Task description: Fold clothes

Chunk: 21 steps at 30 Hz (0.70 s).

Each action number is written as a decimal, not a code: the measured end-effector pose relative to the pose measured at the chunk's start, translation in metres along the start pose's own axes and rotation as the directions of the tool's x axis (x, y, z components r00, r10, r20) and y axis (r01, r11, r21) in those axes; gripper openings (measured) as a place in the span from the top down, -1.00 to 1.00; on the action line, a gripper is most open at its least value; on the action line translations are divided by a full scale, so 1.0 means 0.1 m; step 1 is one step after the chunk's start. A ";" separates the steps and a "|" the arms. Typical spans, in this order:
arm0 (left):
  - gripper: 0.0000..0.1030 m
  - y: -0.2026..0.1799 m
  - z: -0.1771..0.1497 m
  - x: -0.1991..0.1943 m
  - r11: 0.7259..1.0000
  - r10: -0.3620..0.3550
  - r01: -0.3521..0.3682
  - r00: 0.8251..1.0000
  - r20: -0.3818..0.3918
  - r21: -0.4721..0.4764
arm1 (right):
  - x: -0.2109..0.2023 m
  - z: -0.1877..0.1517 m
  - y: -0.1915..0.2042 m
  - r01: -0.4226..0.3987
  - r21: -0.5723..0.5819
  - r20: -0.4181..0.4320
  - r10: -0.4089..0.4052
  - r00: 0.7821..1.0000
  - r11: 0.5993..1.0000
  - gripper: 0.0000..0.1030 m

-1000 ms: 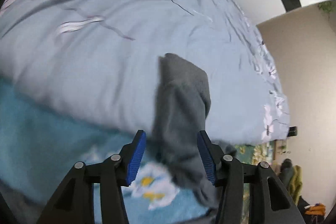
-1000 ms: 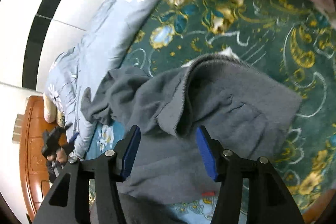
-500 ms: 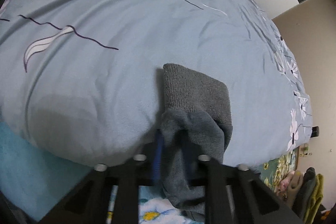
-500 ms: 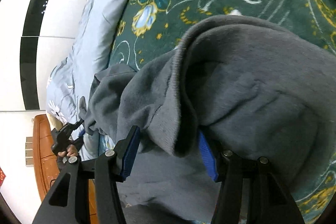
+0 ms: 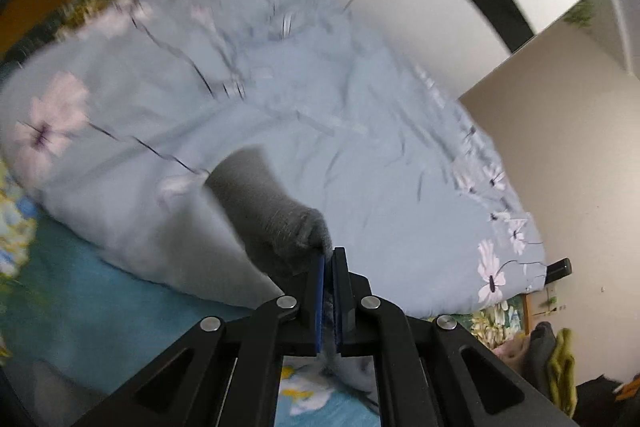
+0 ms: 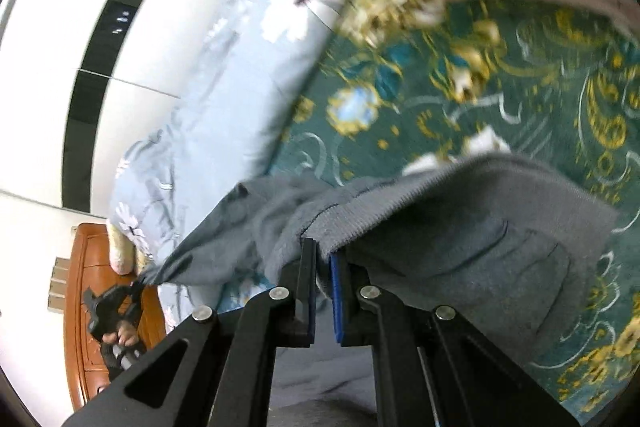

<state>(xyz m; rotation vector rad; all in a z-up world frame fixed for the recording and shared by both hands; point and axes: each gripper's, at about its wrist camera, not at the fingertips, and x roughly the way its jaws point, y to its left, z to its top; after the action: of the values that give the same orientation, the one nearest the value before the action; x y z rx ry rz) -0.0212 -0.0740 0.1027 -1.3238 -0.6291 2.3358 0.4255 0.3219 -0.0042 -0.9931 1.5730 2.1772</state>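
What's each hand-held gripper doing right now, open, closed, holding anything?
Left hand-held gripper: closed on the grey garment's cuff end.
Right hand-held gripper: closed on the garment's ribbed edge.

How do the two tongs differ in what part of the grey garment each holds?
The left tongs pinch a narrow bunched end of the grey garment; the right tongs pinch its wide ribbed hem. Left faces the blue quilt; right faces the green sheet. Both are shut on it.

No readable text, label, brand or number shows in either view.
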 end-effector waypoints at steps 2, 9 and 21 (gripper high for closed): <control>0.93 0.20 -0.04 -0.39 1.000 -0.009 0.009 0.999 0.044 -0.015 | -0.12 0.01 0.08 -0.011 -0.016 0.027 0.012 1.000 1.000 0.88; 0.93 0.92 -0.30 -1.51 0.996 0.055 -0.041 0.981 0.189 -0.076 | -0.55 -0.08 0.16 -0.076 -0.042 0.079 0.079 0.994 0.996 0.89; 0.93 1.83 -0.46 -0.96 0.949 0.267 -0.250 0.962 0.066 -0.195 | -0.12 0.06 0.14 -0.025 0.017 0.031 0.025 0.999 1.000 0.91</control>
<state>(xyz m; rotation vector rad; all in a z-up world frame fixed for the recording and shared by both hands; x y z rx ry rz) 0.0462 -0.2675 0.0474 -1.4648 -0.7568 2.6144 0.4239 0.3241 0.0144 -0.9352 1.5961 2.1811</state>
